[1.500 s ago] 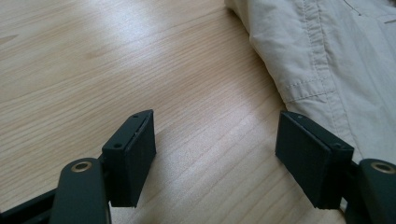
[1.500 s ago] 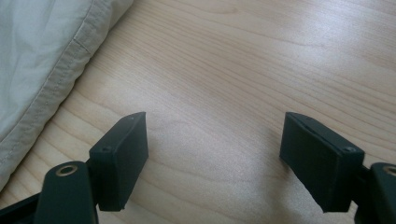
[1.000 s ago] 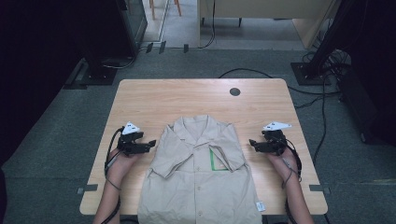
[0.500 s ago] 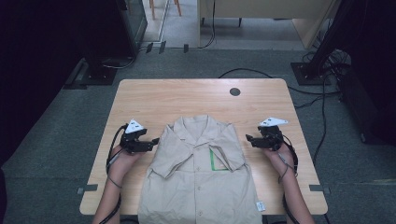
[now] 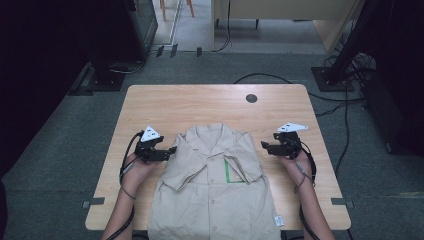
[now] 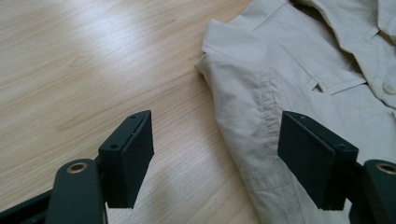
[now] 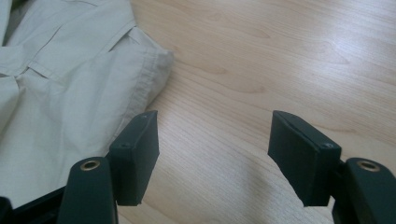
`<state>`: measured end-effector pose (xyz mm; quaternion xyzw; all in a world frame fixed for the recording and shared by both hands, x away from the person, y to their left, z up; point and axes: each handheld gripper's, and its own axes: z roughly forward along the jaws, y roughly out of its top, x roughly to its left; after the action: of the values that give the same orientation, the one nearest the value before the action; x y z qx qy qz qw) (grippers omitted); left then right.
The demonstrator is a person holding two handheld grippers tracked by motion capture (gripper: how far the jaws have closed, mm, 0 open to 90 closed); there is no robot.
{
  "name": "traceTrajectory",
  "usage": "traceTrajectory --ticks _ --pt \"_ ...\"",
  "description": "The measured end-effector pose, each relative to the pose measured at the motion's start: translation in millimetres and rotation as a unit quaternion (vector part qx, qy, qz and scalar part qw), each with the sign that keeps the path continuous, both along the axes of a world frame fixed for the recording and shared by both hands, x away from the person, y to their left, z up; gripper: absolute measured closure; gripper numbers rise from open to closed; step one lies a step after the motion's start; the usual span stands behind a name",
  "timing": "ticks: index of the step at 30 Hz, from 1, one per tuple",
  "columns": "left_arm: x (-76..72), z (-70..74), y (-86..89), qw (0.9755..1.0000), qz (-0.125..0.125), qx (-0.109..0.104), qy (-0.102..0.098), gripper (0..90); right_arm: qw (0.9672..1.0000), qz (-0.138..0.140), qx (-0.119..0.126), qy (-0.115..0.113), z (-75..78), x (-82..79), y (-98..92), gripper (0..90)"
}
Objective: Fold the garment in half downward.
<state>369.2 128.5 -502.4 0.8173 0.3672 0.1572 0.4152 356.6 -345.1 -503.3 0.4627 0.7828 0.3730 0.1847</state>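
Observation:
A beige short-sleeved shirt (image 5: 215,195) lies flat on the wooden table (image 5: 200,107), collar towards the far side, sleeves folded in. A green strip (image 5: 232,172) marks its chest. My left gripper (image 5: 171,151) hovers at the shirt's left shoulder. In the left gripper view its jaws (image 6: 215,140) stand open, with the shirt's (image 6: 289,84) side edge running between them and no pad touching it. My right gripper (image 5: 265,146) is beside the right shoulder. In the right gripper view the right gripper (image 7: 212,140) is open over bare wood, the shirt (image 7: 70,93) by its left jaw.
A dark round cable hole (image 5: 251,98) sits near the table's far edge. A white label (image 5: 278,220) hangs at the shirt's lower right hem. Grey carpet, cables and dark equipment stands surround the table.
My left gripper has edged to the right, closer to the shirt's shoulder. The right gripper has hardly moved. The shirt lies as before.

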Motion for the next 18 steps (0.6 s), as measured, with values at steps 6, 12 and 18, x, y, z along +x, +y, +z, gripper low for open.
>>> traceTrajectory --ticks 6,12,18 --pt "1.0 2.4 -8.1 0.9999 -0.008 0.004 -0.006 29.8 1.0 0.005 0.002 -0.006 1.6 0.8 4.0 37.3" --pt "2.2 2.5 -15.6 0.9997 -0.014 0.008 -0.016 29.9 0.9999 0.009 -0.005 -0.007 4.2 4.0 10.2 37.3" --pt "2.1 2.0 -20.2 0.9995 -0.018 0.012 -0.023 29.9 0.9998 0.014 -0.005 -0.01 4.6 6.6 17.1 39.5"
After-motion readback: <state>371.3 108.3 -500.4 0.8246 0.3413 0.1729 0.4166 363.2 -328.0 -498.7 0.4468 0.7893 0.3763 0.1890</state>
